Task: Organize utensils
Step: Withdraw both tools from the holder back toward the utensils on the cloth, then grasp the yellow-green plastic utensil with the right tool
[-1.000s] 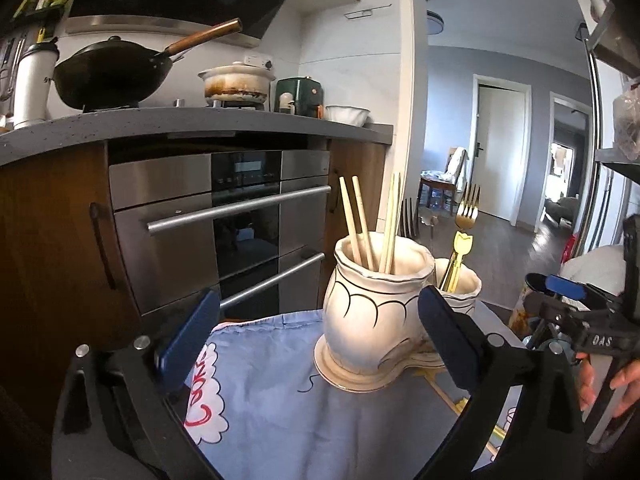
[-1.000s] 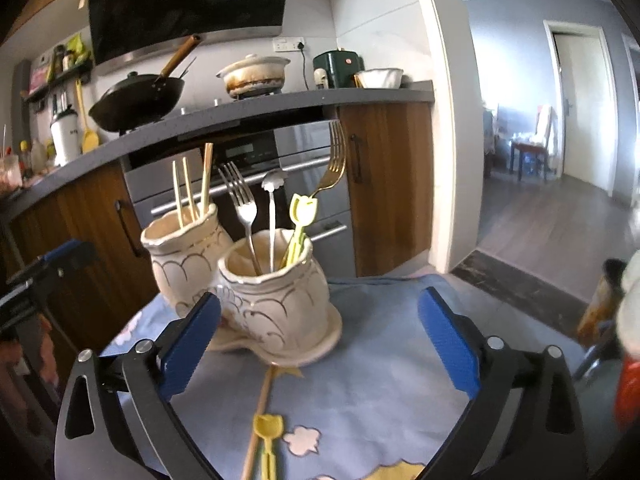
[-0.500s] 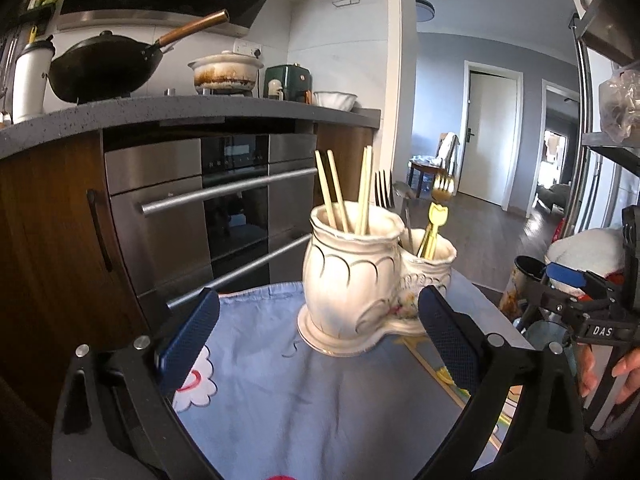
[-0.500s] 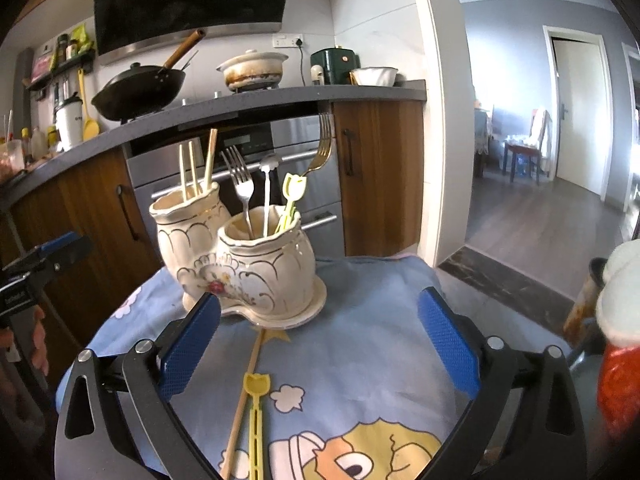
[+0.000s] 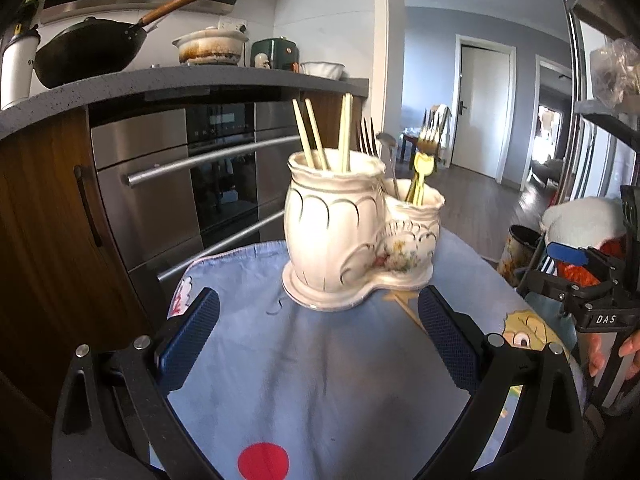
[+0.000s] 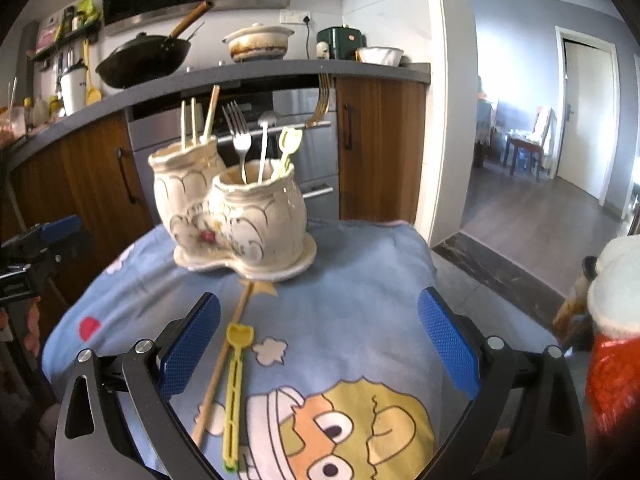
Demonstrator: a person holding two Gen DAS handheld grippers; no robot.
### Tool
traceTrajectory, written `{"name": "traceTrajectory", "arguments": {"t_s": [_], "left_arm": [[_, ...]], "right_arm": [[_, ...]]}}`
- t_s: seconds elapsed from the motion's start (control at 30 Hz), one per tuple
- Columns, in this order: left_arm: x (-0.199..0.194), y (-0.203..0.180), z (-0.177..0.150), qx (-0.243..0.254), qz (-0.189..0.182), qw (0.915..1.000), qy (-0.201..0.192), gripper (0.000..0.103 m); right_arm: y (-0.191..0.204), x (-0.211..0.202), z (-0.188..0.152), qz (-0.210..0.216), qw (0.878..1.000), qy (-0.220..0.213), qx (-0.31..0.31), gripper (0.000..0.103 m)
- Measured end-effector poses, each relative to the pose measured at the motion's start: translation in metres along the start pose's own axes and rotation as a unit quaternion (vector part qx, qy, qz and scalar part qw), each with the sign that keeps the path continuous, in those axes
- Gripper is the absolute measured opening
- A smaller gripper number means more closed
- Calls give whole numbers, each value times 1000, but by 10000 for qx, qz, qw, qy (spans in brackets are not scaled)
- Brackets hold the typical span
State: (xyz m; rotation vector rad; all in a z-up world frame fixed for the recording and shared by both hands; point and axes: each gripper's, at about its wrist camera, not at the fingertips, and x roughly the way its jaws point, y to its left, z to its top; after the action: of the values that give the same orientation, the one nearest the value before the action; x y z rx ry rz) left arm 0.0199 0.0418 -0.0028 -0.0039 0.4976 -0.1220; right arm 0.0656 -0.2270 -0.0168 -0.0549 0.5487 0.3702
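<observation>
cream glazed ceramic twin-pot utensil holder (image 6: 236,216) stands on the blue cartoon-printed cloth (image 6: 360,280), ahead of the right gripper (image 6: 319,340) and a little toward its left jaw. the jaws are spread wide with nothing between the blue pads. the left gripper (image 5: 318,338) is likewise wide open and empty, and the holder (image 5: 356,228) sits straight ahead of its jaws, well apart from them.

most of the sorting looks done. the taller pot carries pale wooden chopsticks (image 5: 324,140). the lower pot carries a silver metal fork (image 6: 239,138), a silver spoon (image 6: 264,144), a gold-toned fork (image 6: 320,100) leaning out to the side, and a small yellow plastic fork (image 6: 289,146).

two pieces are left lying on the cloth: a single light wooden chopstick (image 6: 222,364), running from just under the holder's base back past the inner face of the right gripper's left jaw, and a yellow plastic fork-topped pick (image 6: 235,392) just beside it, nearer the middle of the jaw gap. whether the two touch is hard to tell from this angle. in the left wrist view only a short stretch of the chopstick (image 5: 408,312) shows, close to the right jaw.

judging by the layout, the right gripper is better placed for both; the chopstick belongs in the taller pot, the pick in the lower one.
</observation>
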Motion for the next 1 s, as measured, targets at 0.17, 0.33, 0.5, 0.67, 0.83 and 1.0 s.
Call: {"name": "traceTrajectory", "arguments": {"t_s": [0.17,0.33,0.5,0.67,0.83,1.0], "left_arm": [[5,-4,-7,35,-72,9999,149,98],[10,-11,-15,127,-152,9994,280,98],[14,-15,-19,183,-207,9990,365,98],[16,-16,-21,182,-245,9986,422,98],[20,-19,-25,202,-271,9981,508,98],[21,-21,-25,241,-290,9979,520,98]], "right_arm": [[-1,4,-9,21,9998,180,11,98],[11,12,-16,217,9981,556,-128,98],[25,27,-25,328,9937,1031,-288,98],[31,31,-30,465,9915,1168,-330,96],[36,32,-31,612,9892,1266,-403,82],[41,39,-32,777,9845,1524,-388,50]]}}
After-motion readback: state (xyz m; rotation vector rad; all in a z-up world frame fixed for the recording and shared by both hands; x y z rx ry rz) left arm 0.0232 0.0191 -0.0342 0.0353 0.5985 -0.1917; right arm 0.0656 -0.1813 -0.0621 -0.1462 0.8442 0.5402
